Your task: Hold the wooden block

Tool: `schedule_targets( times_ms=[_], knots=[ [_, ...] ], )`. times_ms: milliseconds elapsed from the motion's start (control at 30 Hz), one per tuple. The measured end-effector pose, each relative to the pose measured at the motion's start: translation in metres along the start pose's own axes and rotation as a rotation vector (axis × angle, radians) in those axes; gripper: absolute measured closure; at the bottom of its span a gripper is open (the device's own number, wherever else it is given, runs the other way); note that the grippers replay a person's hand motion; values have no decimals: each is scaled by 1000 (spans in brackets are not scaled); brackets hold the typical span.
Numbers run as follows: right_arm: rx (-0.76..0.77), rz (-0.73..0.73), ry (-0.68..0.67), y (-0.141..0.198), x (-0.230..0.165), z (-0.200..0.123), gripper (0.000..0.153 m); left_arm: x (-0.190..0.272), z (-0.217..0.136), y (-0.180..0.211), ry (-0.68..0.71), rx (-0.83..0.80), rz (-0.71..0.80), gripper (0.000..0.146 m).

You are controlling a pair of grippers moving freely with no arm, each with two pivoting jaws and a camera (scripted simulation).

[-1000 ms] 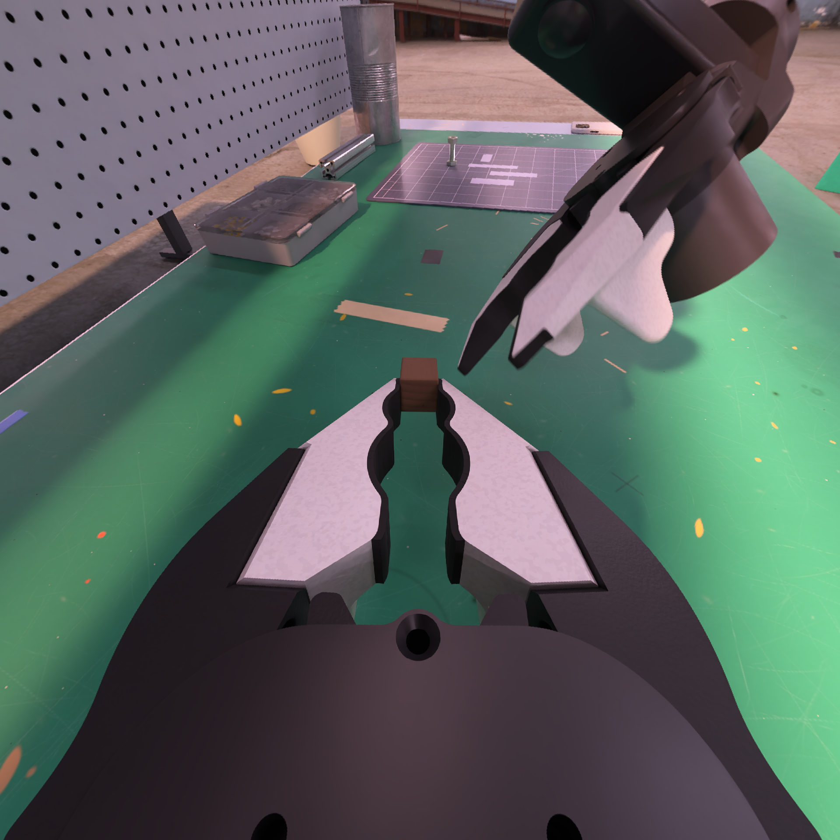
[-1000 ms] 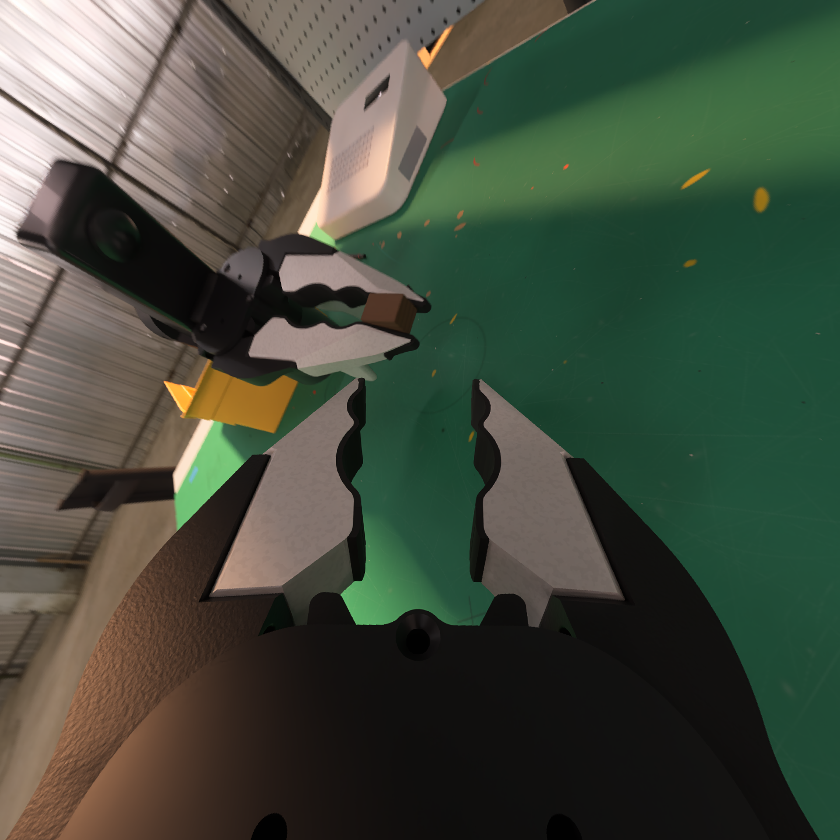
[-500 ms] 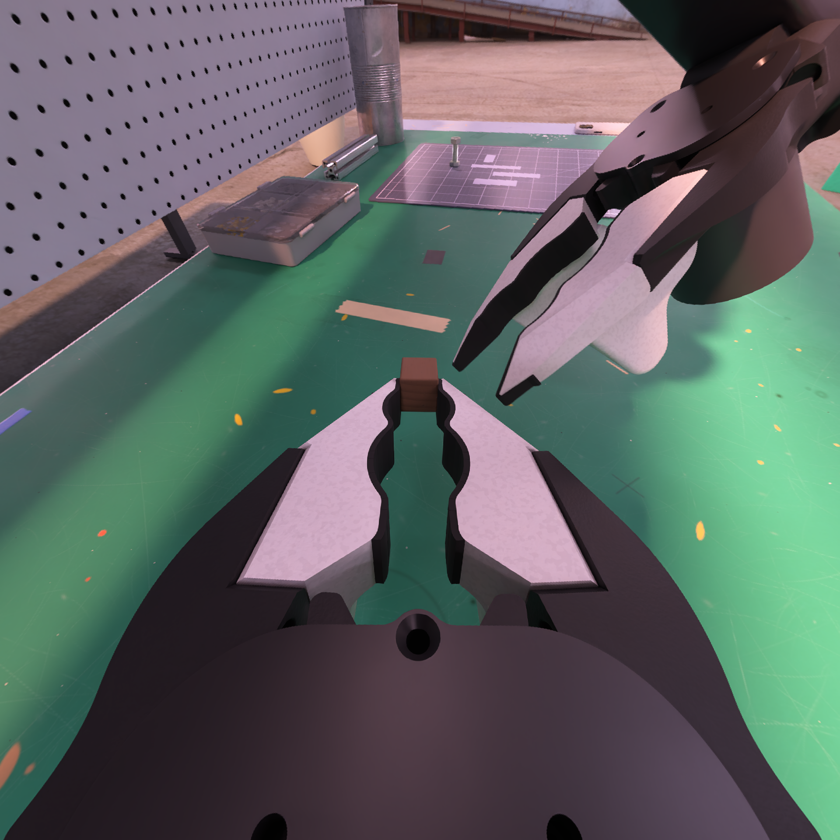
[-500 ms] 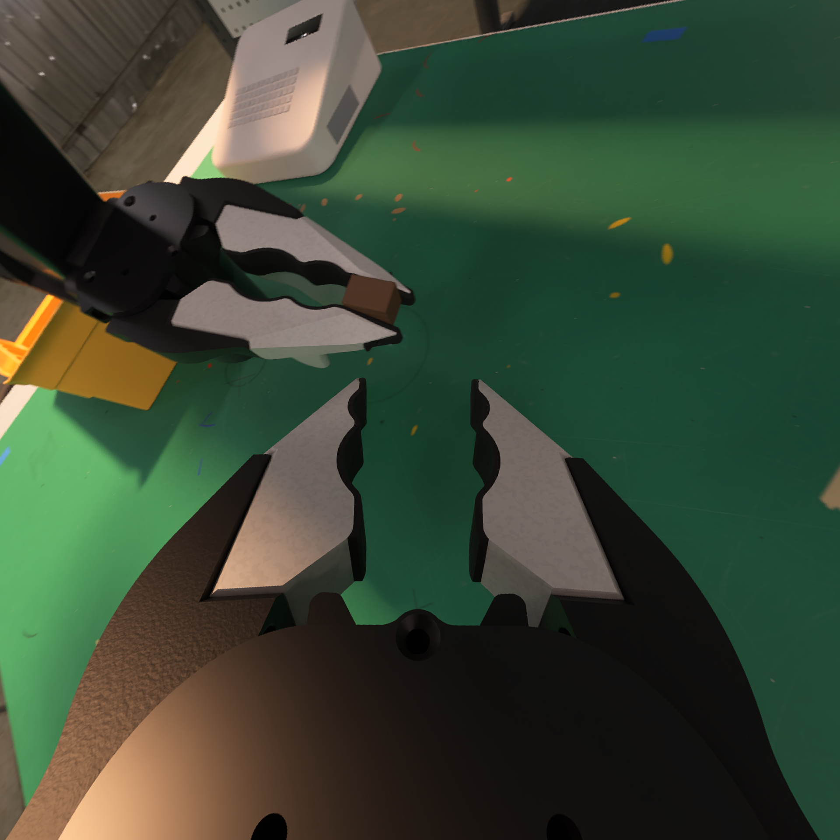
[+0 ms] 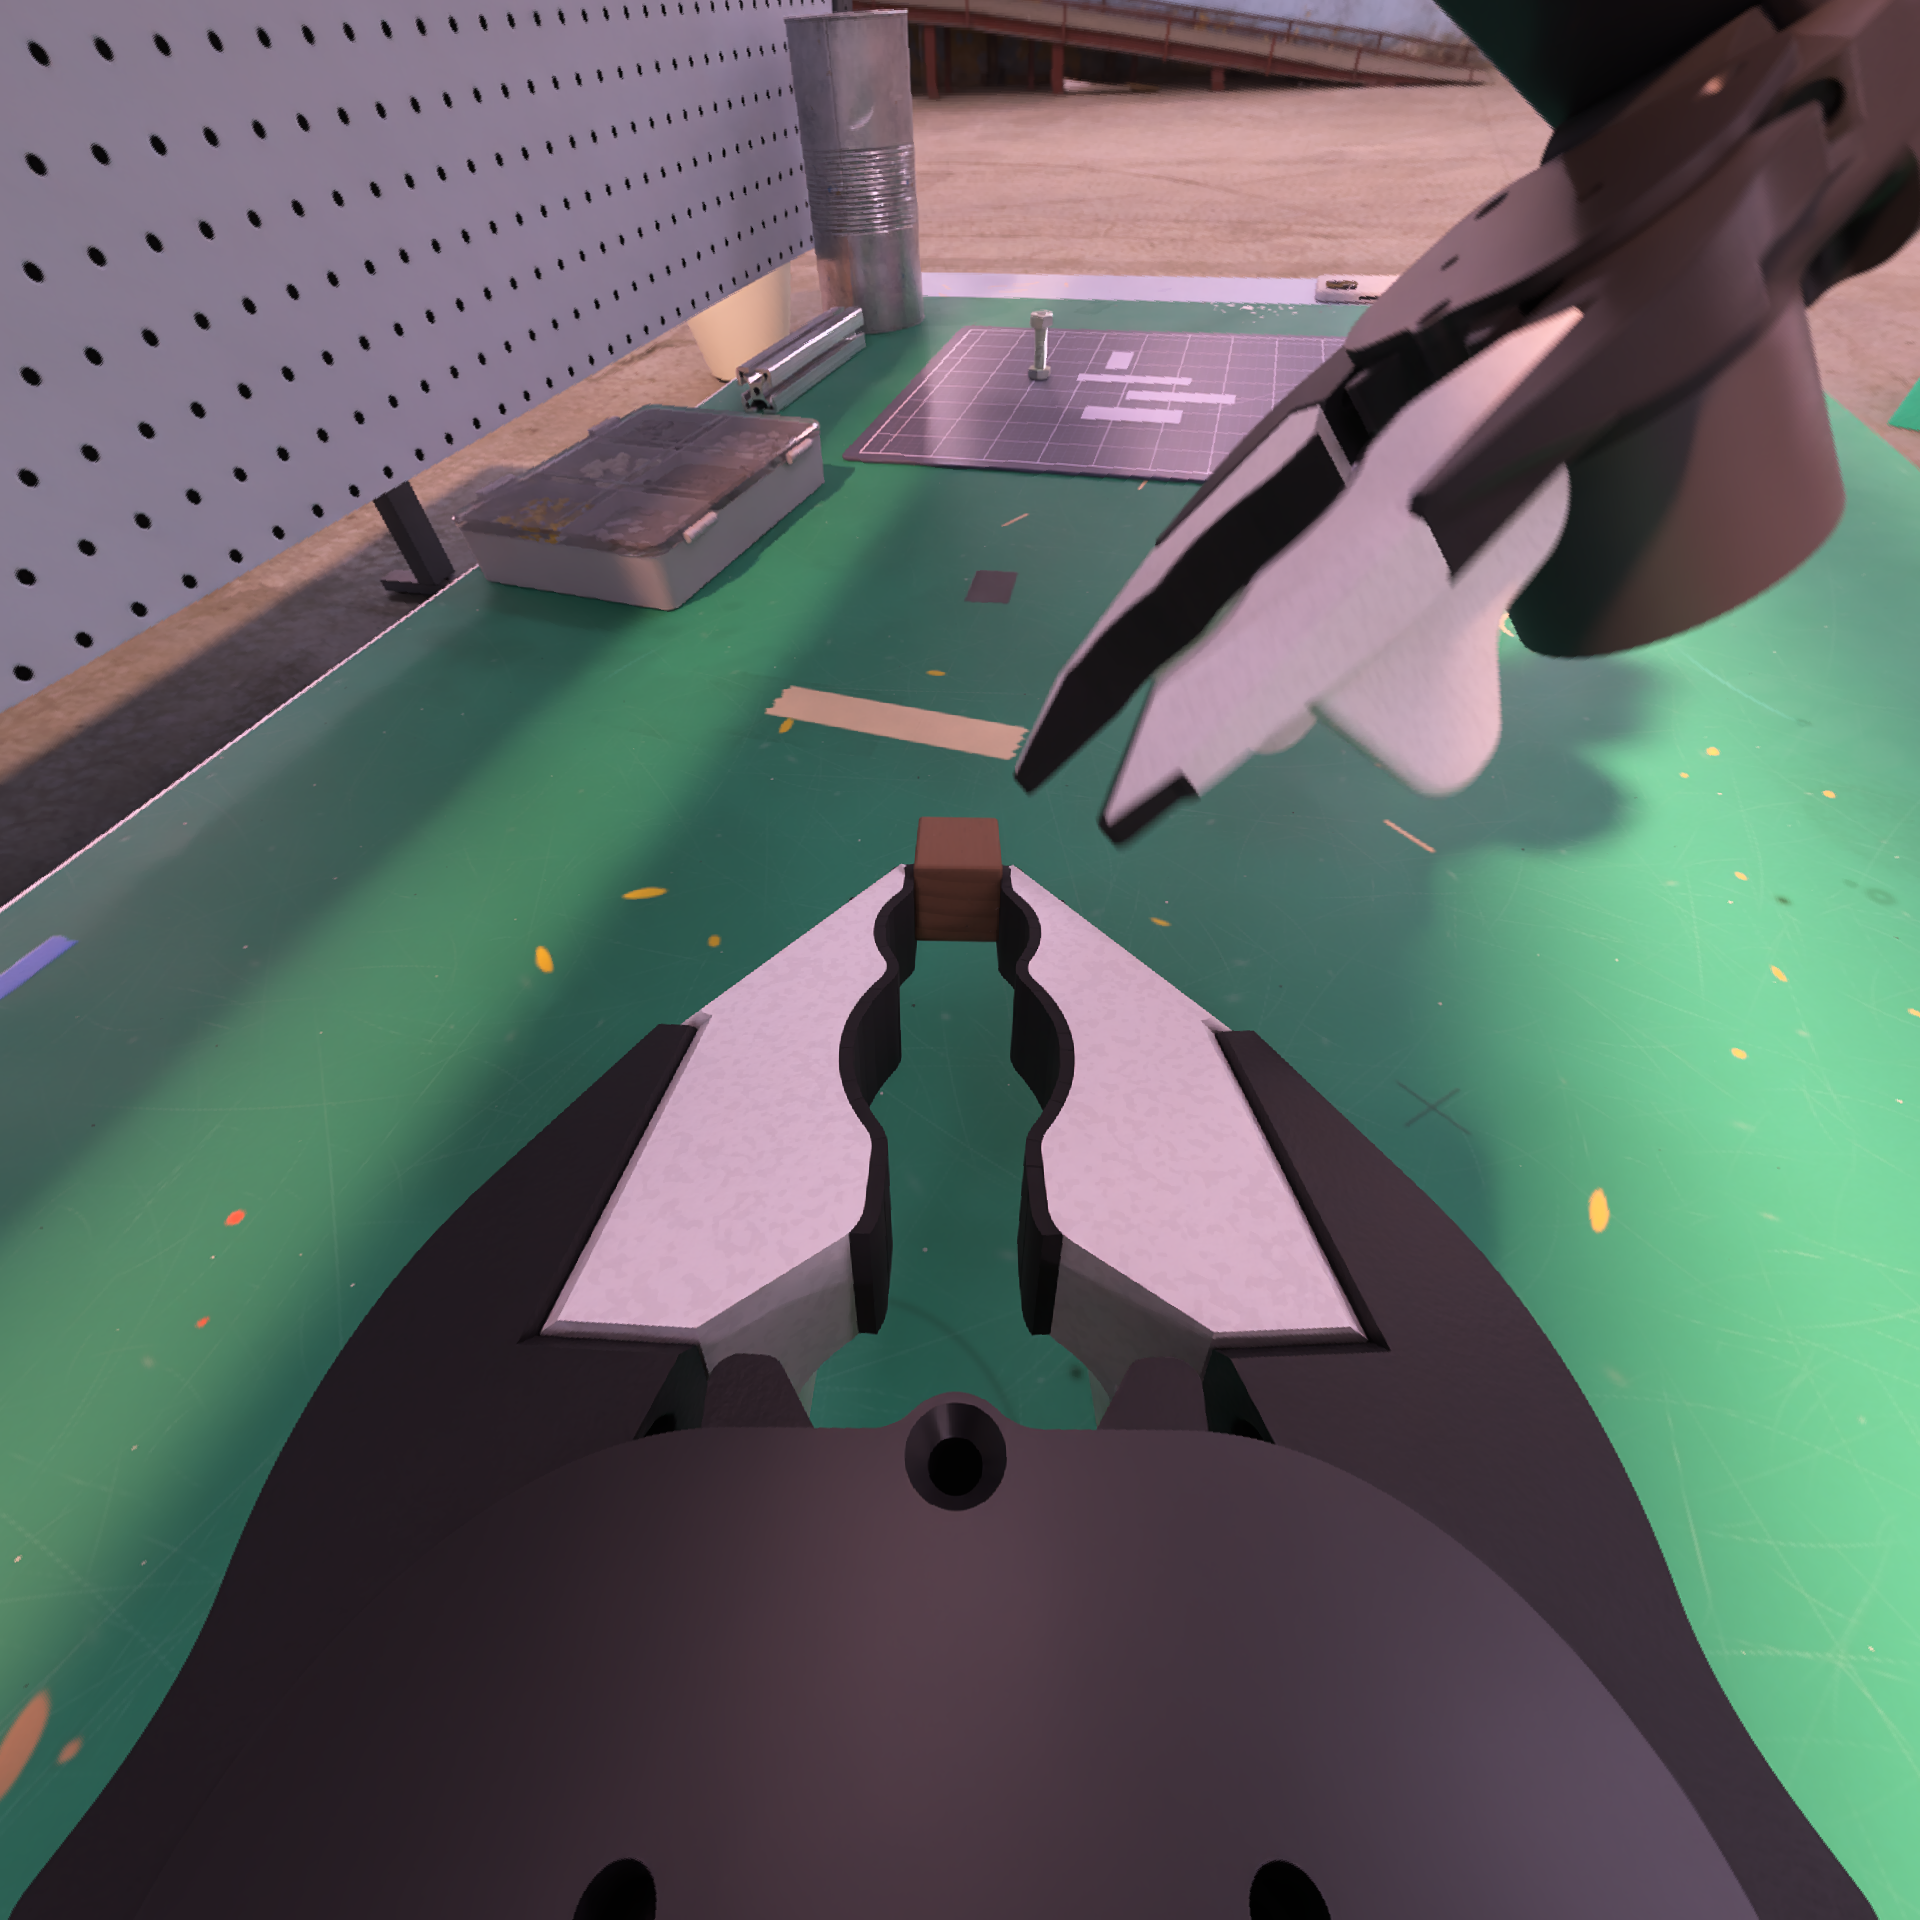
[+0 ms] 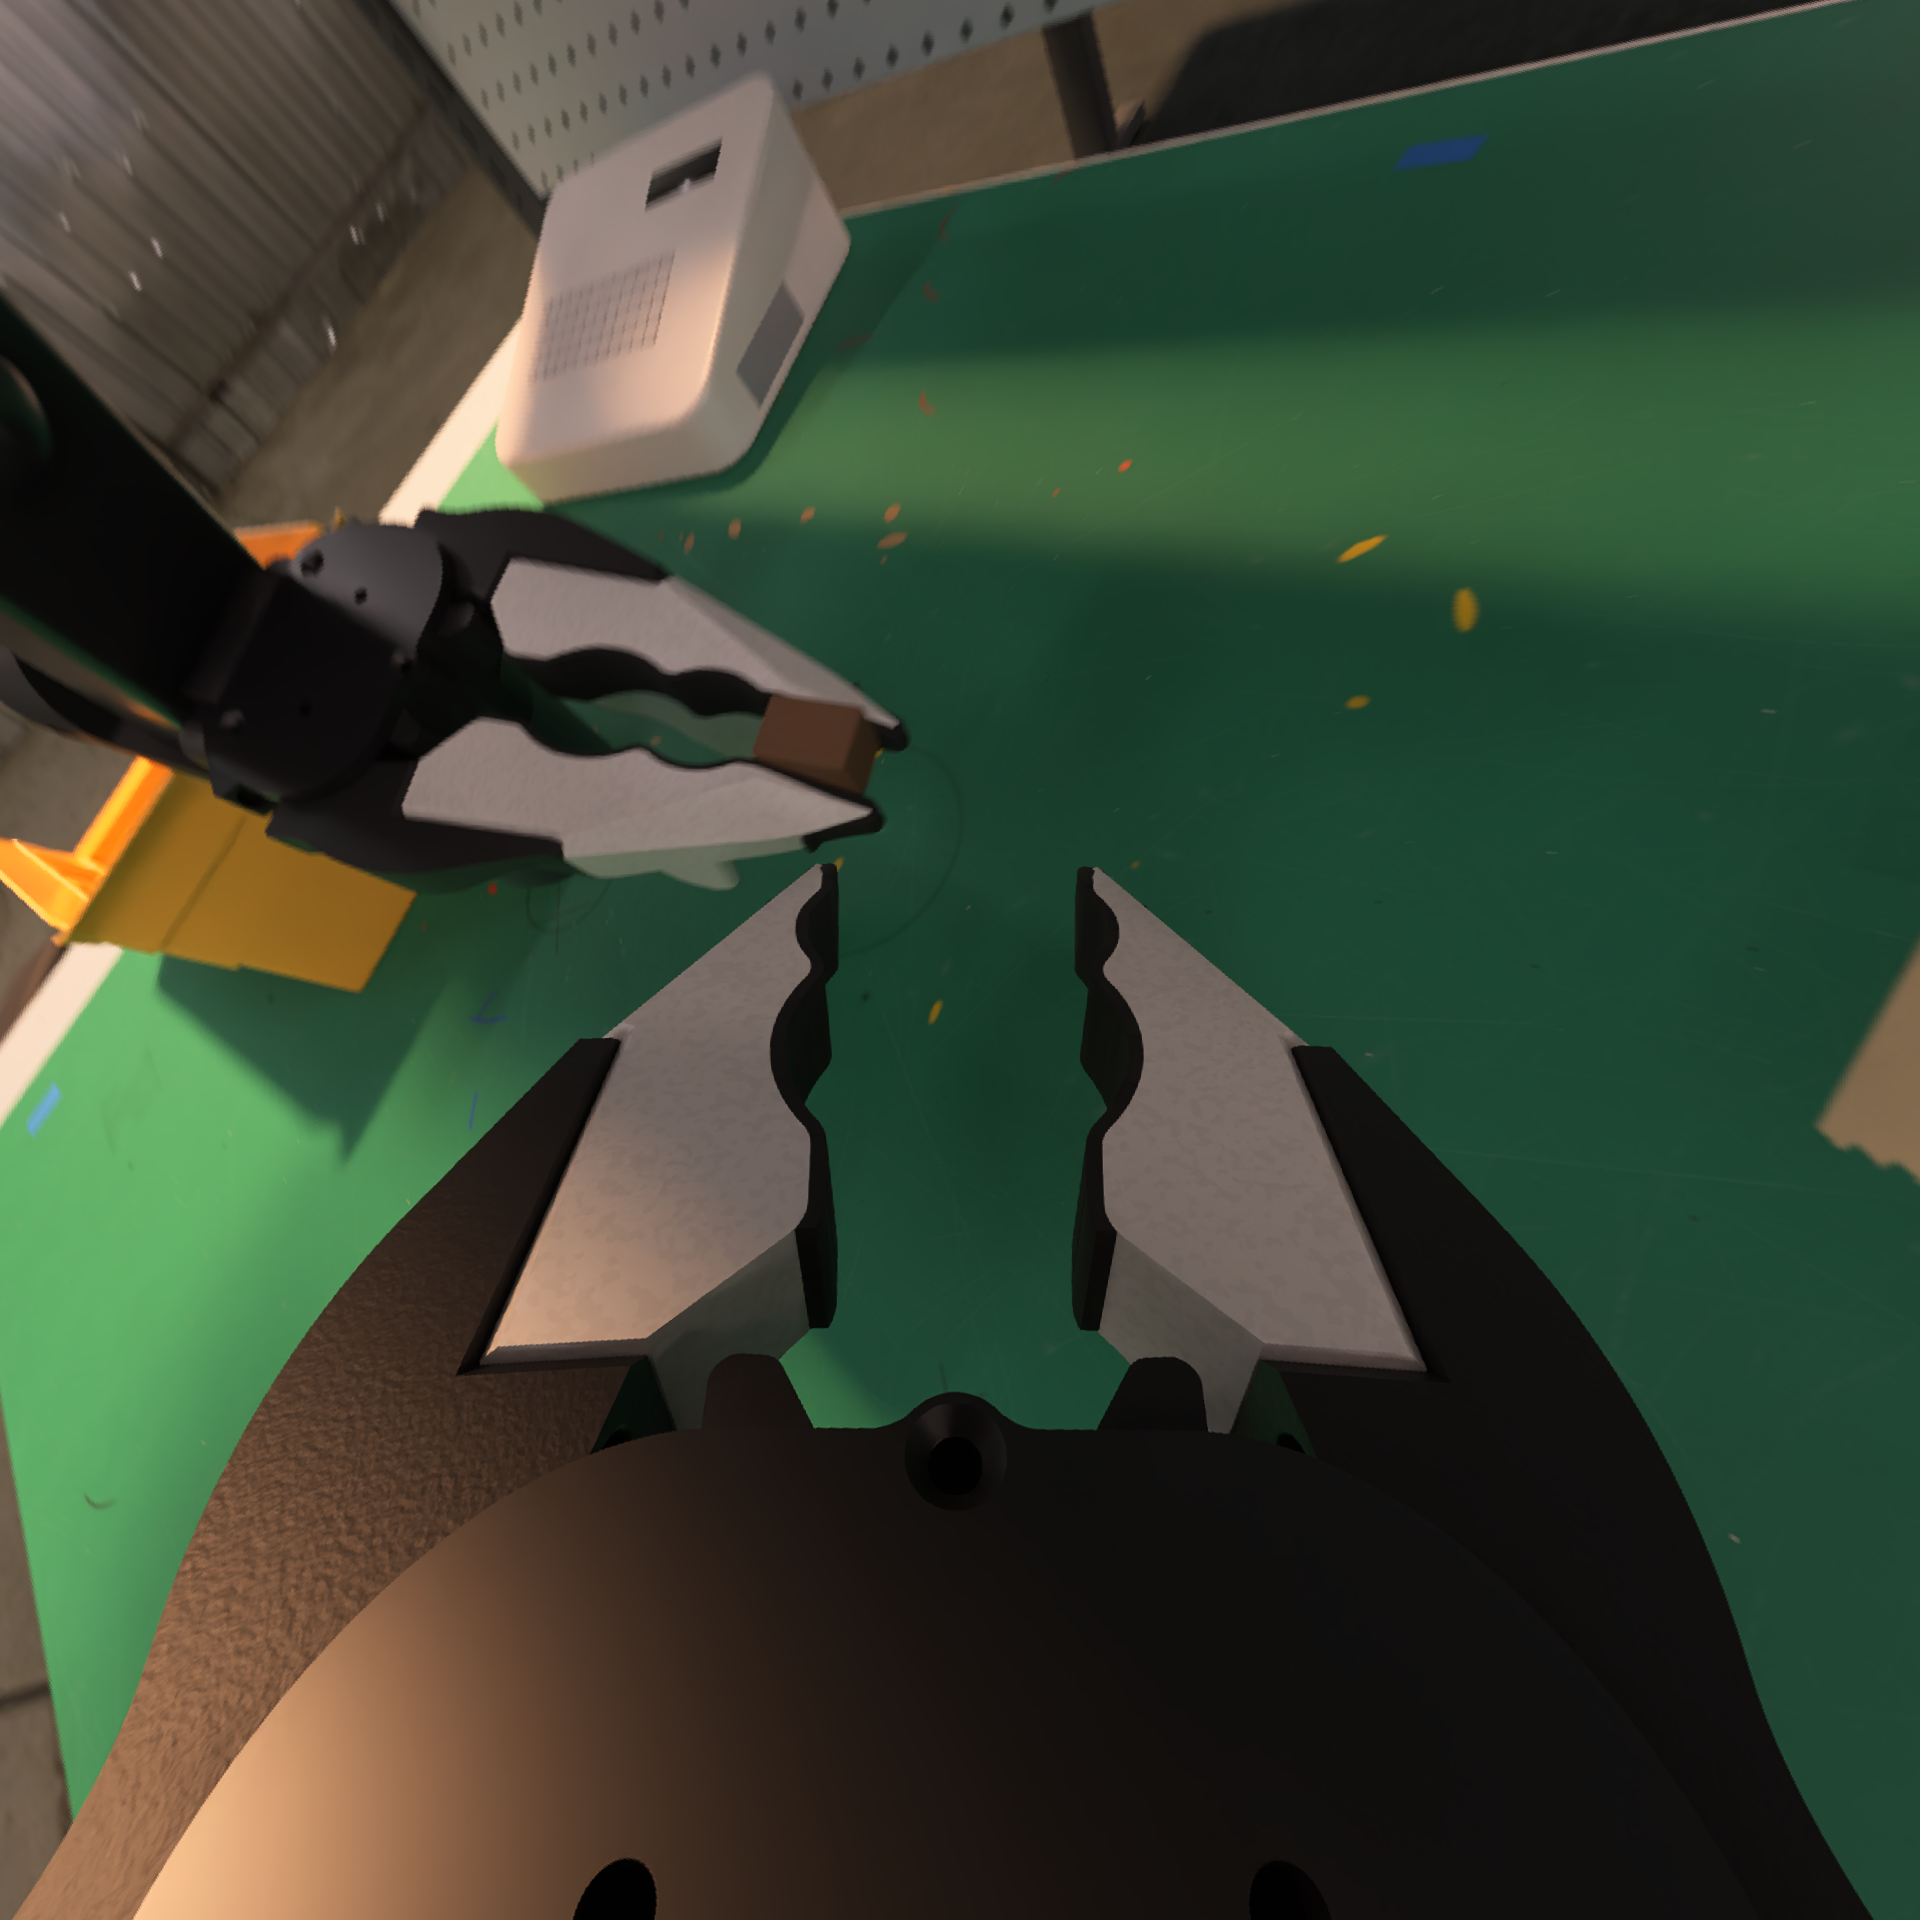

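Note:
A small brown wooden block (image 5: 957, 879) sits clamped between the tips of my left gripper (image 5: 957, 883), held above the green mat. It also shows in the right wrist view (image 6: 816, 740), gripped at the tips of the left gripper (image 6: 878, 779). My right gripper (image 6: 954, 883) is open and empty, hovering just right of and below the block in its own view. In the left wrist view the right gripper (image 5: 1070, 805) points down at the mat, close to the block's upper right, not touching it.
A clear-lidded parts box (image 5: 644, 504), a metal can (image 5: 857, 166), an aluminium bar (image 5: 800, 358) and a grid mat with a bolt (image 5: 1039, 348) lie ahead. Tan tape (image 5: 894, 719) lies on the mat. A white device (image 6: 670, 296) and an orange part (image 6: 229, 883) are at the left.
My right gripper has turned and shifted over the mat beside the block, staying open. My left gripper has kept still, shut on the block.

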State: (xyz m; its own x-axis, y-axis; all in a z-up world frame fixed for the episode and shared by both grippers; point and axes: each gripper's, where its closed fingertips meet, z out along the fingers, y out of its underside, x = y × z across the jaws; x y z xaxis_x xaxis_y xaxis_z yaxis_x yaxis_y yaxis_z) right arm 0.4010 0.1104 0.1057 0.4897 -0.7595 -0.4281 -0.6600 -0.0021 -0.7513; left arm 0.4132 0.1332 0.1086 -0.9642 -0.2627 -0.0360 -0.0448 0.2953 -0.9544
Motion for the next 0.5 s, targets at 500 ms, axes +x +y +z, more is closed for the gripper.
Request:
schedule_targets(
  times_ms=[500],
  knots=[
    [85, 36, 45, -9, 17, -13, 111, -1, 2, -1, -7, -6, 1, 132]
  ],
)
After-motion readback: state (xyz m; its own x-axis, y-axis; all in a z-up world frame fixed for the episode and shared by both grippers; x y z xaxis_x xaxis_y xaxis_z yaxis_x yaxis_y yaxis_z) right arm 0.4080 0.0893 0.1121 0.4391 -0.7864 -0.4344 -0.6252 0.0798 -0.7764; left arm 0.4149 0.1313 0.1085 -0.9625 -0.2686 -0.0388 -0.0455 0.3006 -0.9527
